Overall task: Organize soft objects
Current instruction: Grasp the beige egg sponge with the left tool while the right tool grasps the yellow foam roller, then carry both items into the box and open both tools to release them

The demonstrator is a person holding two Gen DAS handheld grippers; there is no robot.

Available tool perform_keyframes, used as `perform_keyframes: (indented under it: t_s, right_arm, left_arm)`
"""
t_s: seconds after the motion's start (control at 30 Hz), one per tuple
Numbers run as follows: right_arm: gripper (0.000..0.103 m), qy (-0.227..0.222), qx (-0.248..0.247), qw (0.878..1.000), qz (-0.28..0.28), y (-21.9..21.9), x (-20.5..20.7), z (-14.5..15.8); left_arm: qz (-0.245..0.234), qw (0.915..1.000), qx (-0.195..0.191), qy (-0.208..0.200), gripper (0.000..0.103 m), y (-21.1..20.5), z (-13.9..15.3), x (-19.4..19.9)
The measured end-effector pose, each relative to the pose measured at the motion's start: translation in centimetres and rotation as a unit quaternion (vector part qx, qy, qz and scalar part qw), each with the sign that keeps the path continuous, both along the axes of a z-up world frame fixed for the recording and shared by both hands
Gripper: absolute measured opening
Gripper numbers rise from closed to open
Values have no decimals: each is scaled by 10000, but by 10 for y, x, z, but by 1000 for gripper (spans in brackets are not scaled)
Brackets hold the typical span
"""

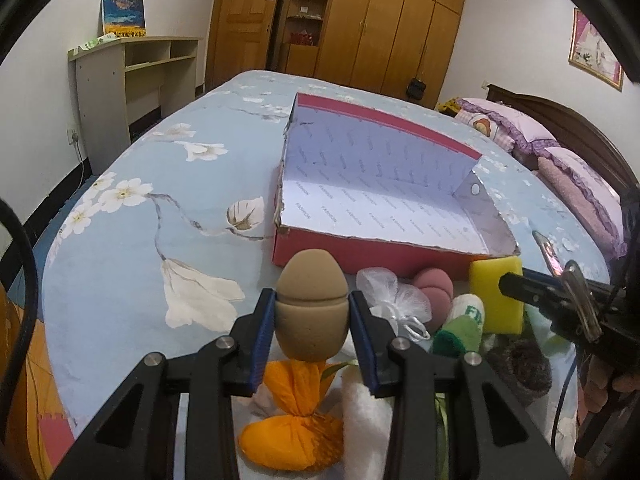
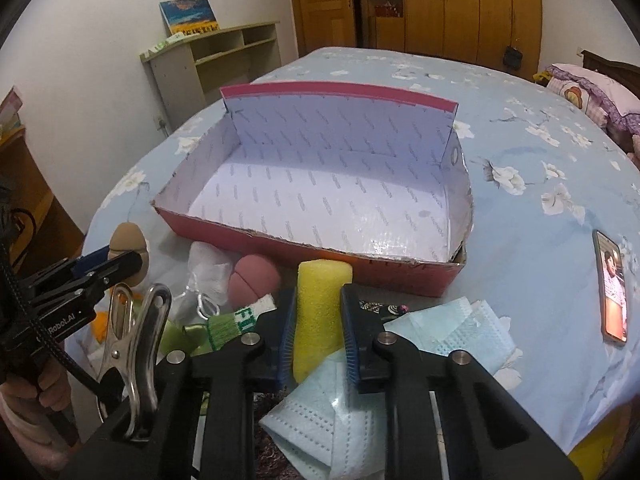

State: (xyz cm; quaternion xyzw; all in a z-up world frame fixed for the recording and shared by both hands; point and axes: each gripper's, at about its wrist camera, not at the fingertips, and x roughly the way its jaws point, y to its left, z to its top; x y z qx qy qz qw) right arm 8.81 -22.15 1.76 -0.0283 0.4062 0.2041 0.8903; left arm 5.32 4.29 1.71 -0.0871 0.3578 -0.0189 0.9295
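The left gripper [image 1: 312, 322] squeezes the tan sponge egg [image 1: 311, 308]; the right gripper [image 2: 318, 326] pinches the yellow sponge [image 2: 320, 312]; the empty box [image 2: 304, 244] waits just ahead of both to take them.

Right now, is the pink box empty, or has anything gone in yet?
Empty. Both wrist views show the pink box's white printed floor bare; the soft items lie outside its front wall.

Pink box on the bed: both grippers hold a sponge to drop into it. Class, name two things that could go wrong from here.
1. The left gripper pinches the tan egg sponge only at its sides; it might squirm out before reaching the pink box.
2. The right gripper squeezes the yellow sponge right above loose face masks; lifting could drag one along.
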Motion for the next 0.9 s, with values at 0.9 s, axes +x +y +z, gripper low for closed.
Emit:
perform_keyframes:
  t_s: [0.9]
  right_arm:
    - [22,-894,547,9943,206,-3,-17,66]
  left_arm:
    - [-225,9988,79,-417,38,-16,49,4]
